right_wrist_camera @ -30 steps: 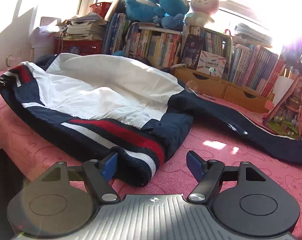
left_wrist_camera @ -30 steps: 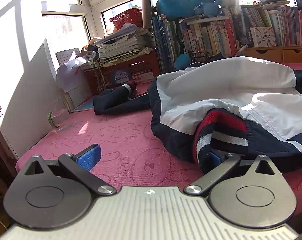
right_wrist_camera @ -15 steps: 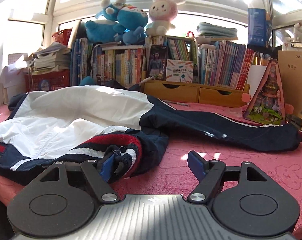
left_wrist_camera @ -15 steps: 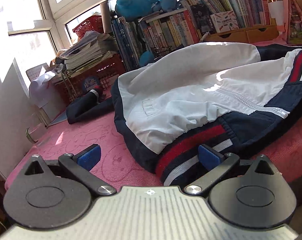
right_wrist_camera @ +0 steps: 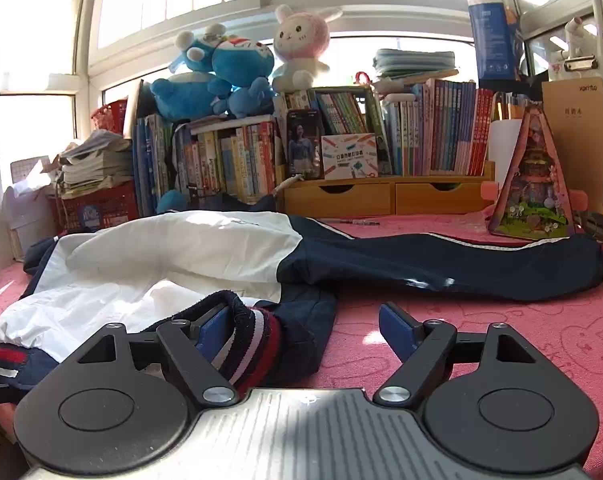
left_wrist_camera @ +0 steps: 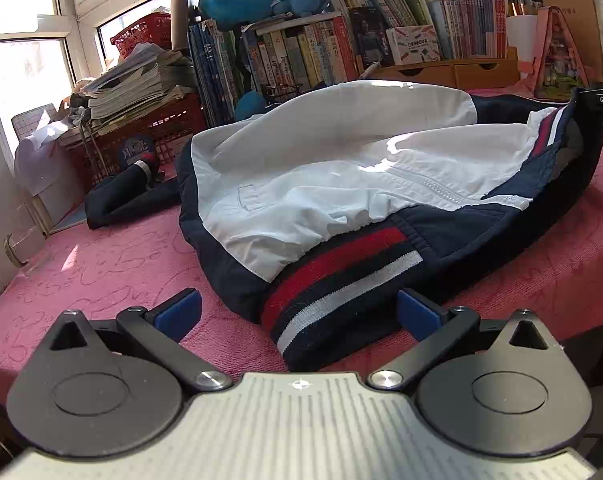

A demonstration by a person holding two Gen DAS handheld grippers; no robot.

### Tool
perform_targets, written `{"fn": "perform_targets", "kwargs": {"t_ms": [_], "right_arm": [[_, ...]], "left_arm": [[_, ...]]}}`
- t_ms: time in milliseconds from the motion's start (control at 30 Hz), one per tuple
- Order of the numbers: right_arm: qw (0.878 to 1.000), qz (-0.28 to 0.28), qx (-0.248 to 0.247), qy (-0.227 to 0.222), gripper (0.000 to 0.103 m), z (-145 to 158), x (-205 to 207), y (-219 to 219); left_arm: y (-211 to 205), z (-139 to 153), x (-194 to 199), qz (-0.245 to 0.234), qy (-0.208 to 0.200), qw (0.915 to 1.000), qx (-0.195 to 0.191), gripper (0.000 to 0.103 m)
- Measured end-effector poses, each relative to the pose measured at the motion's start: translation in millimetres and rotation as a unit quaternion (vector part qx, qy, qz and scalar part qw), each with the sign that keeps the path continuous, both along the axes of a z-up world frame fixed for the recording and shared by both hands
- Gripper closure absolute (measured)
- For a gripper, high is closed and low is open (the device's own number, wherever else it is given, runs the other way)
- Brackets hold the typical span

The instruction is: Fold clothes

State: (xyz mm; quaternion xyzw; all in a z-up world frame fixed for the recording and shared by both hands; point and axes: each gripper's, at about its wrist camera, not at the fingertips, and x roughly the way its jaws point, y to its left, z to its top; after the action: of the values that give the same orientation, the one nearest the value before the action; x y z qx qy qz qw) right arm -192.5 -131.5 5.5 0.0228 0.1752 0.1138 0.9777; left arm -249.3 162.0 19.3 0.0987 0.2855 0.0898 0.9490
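Observation:
A white and navy jacket [left_wrist_camera: 325,176] with a red, navy and white striped hem [left_wrist_camera: 337,284] lies rumpled on the pink table cover. My left gripper [left_wrist_camera: 299,314] is open, and the striped hem corner lies between its blue pads. In the right wrist view the jacket [right_wrist_camera: 173,256] spreads leftward, with one navy sleeve [right_wrist_camera: 461,264] stretched out to the right. My right gripper [right_wrist_camera: 305,326] is open too; the other striped hem corner [right_wrist_camera: 253,340] is bunched against its left pad [right_wrist_camera: 213,326]. The right gripper's tip shows at the left view's far right edge.
Books on a wooden drawer shelf [right_wrist_camera: 385,196] line the back, with plush toys [right_wrist_camera: 221,76] on top. A red crate [left_wrist_camera: 141,136] under stacked papers stands back left. A pink triangular toy house [right_wrist_camera: 531,184] sits back right. The table's near edge runs just under both grippers.
Both grippers have swung back toward the near table edge, and the jacket has spread out flatter. The hem corners now lie between open fingers.

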Motion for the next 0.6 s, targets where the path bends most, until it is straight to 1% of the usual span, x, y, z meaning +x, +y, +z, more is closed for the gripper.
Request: {"fn": "perform_targets", "kwargs": {"t_ms": [33,67,167,200,233,267,300,367,400,433,467,500,533,567,600], "right_arm": [[1.0,-0.003,0.003,-0.001,0.02,2.2,1.0,-2.6],[1.0,-0.007,0.005,-0.002,0.019,3.8,1.9,-5.0],[1.0,-0.013,-0.008,0.002,0.018,-2.2,1.8,-6.4],[1.0,-0.015,-0.02,0.002,0.018,-5.5,-0.1,-4.2],[0.999,-0.011,-0.037,-0.003,0.018,-8.2,-2.5,-0.3],[0.998,-0.005,-0.057,-0.009,0.018,-10.5,-5.2,5.2],[0.996,0.005,-0.092,-0.018,0.017,-14.8,-9.5,16.1],[0.989,0.03,-0.145,-0.029,0.017,-24.4,-16.8,37.1],[0.984,0.04,-0.168,-0.034,0.017,-29.3,-19.9,47.0],[0.981,0.033,-0.188,-0.043,0.02,-32.7,-20.7,54.2],[0.977,0.025,-0.207,-0.05,0.039,-35.5,-21.2,60.3],[0.975,0.016,-0.214,-0.053,0.056,-34.3,-19.2,60.1],[0.974,0.007,-0.22,-0.056,0.083,-32.4,-17.9,58.9],[0.974,0.001,-0.219,-0.062,0.087,-26.0,-21.4,51.8],[0.974,-0.004,-0.218,-0.068,0.086,-19.7,-24.8,44.7]], "left_arm": [[4.2,0.2,0.7,0.012,0.0,0.9999,-0.003,0.0],[7.9,-0.5,0.8,0.027,0.0,0.9996,0.002,0.0],[19.5,-1.1,-0.4,0.063,-0.001,0.998,0.012,0.0],[23.1,-0.7,-1.1,0.071,0.0,0.9974,0.014,0.0],[26.7,-0.3,-1.8,0.079,0.0,0.9968,0.015,0.0],[28.7,0.6,-2.9,0.071,0.002,0.9974,0.004,0.0],[27.7,1.2,-3.6,0.059,0.002,0.9983,-0.002,0.0],[17.4,0.4,-4.5,0.022,0.001,0.9997,0.001,0.0],[10.7,-1.8,-2.3,0.028,-0.003,0.9991,0.03,0.0],[3.9,-3.9,-0.1,0.034,-0.007,0.9976,0.059,0.0],[2.7,-4.9,4.0,0.052,-0.011,0.9951,0.083,0.0],[1.6,-5.9,8.1,0.07,-0.015,0.9917,0.106,0.0],[6.5,-4.5,10.5,0.09,-0.018,0.9892,0.114,0.0],[11.3,-3.1,12.9,0.11,-0.021,0.9862,0.122,0.0],[18.0,2.5,12.2,0.109,-0.027,0.9892,0.094,0.0]]}}
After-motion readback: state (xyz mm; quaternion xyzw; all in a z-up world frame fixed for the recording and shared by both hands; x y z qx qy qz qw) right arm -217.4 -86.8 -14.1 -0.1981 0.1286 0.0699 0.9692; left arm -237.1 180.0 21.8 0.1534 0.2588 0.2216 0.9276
